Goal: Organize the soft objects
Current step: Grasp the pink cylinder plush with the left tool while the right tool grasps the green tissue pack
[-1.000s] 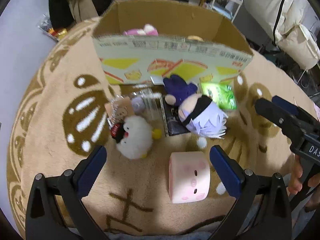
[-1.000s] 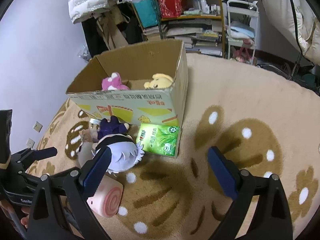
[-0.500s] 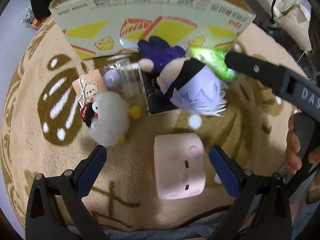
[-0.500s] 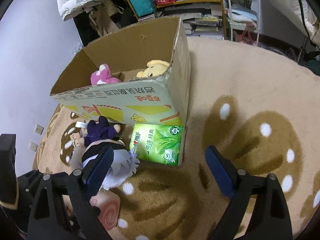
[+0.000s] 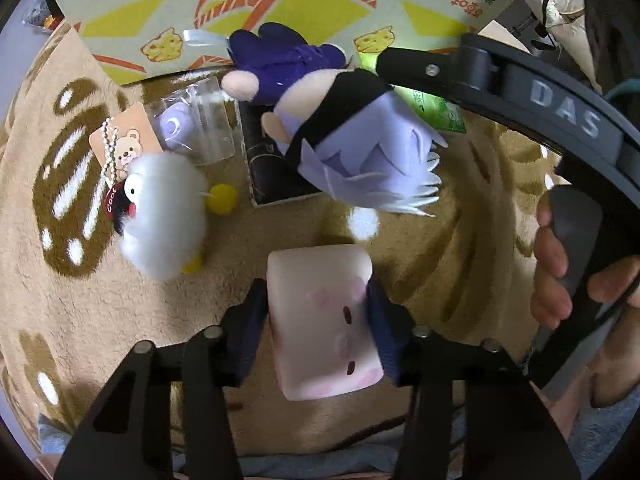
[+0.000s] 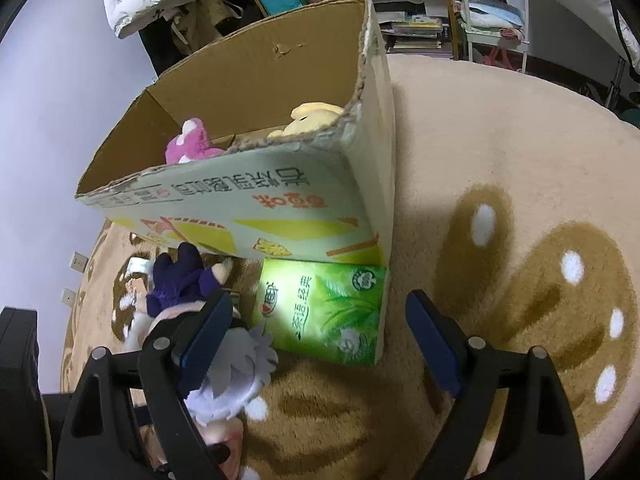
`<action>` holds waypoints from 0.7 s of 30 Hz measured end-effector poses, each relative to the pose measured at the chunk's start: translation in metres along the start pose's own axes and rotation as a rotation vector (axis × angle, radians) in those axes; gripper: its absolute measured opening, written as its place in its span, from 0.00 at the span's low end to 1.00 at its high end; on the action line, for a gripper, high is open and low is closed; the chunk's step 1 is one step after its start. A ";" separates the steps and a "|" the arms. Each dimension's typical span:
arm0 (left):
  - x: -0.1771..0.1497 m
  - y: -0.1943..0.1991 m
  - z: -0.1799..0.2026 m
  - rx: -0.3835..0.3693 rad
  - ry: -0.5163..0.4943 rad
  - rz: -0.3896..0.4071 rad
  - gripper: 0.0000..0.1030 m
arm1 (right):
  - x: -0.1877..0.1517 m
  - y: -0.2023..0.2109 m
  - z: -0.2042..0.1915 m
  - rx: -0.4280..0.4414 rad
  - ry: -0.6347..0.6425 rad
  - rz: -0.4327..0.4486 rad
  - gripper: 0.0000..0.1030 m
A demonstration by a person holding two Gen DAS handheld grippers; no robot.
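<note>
A pink roll-shaped plush point(image 5: 320, 344) with a small face lies on the tan rug. My left gripper point(image 5: 316, 308) points down over it, its jaws closing with both pads pressed into the plush's sides. Just beyond lies a doll with lavender hair, a black blindfold and purple clothes point(image 5: 360, 148), and a white fluffy plush point(image 5: 160, 216) sits to the left. My right gripper point(image 6: 318, 324) hangs open, its jaws narrowing. Its left finger is over the doll's hair point(image 6: 232, 376), and a green tissue pack point(image 6: 324, 312) lies on the rug between its fingers, untouched.
An open cardboard box point(image 6: 280, 200) stands behind the toys and holds a pink plush point(image 6: 192, 146) and a yellow plush point(image 6: 308, 118). A clear packet point(image 5: 188, 128), a bear tag point(image 5: 124, 140) and a black booklet point(image 5: 268, 172) lie by the box. Shelves point(image 6: 400, 0) stand beyond the rug.
My left gripper came down over the pink roll plush and closed from wide open onto its sides. The right gripper sank toward the doll and tissue pack, its jaws a little narrower.
</note>
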State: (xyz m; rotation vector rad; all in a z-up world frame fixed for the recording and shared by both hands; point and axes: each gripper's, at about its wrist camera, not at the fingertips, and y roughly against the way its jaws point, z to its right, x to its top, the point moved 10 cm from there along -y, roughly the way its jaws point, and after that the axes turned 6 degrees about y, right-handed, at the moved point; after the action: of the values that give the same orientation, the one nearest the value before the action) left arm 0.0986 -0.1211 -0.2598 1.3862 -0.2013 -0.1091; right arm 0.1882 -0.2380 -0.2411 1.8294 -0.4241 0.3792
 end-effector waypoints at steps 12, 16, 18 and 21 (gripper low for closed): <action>0.007 0.003 0.005 -0.006 -0.007 0.024 0.34 | -0.001 -0.020 0.006 -0.014 -0.026 -0.033 0.75; 0.001 0.009 0.004 -0.004 -0.014 0.040 0.34 | -0.001 -0.018 0.006 -0.014 -0.029 -0.035 0.74; -0.001 0.012 0.003 0.002 -0.019 0.051 0.33 | 0.000 -0.014 0.008 -0.019 -0.037 -0.033 0.74; 0.001 0.023 -0.003 0.021 -0.019 0.077 0.32 | 0.002 -0.008 0.010 -0.028 -0.036 -0.018 0.73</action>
State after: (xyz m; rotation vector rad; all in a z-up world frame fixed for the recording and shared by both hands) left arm 0.0992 -0.1143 -0.2376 1.3972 -0.2725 -0.0564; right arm 0.1937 -0.2457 -0.2498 1.8136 -0.4359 0.3266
